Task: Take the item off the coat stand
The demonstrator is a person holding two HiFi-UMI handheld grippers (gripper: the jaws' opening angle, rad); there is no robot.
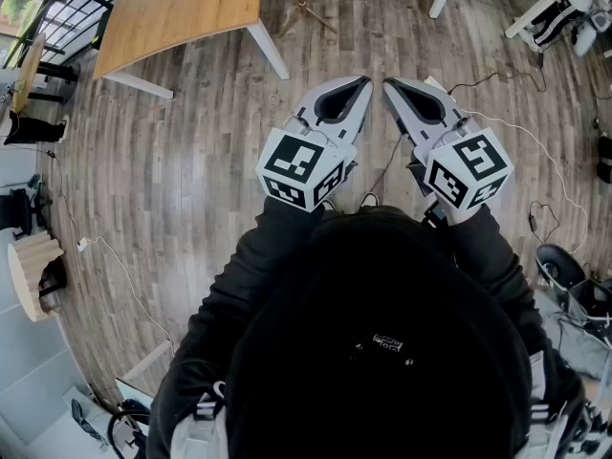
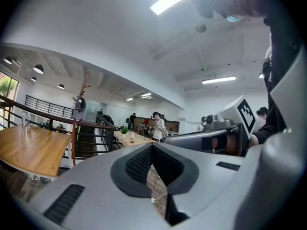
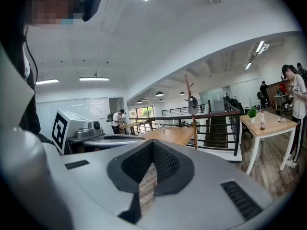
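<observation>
Head view crops coat stand [image 1: 302, 3]

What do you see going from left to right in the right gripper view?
Marker cube → person with backpack → coat stand → potted plant → bottle → person at the right edge.

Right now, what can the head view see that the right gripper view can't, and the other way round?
Only the head view: cables on the floor and the right hand-held gripper's cube. Only the right gripper view: the grey item hanging on the coat stand, and stairs. Both: the left hand-held gripper, shut like the right one, and a wooden table.
</observation>
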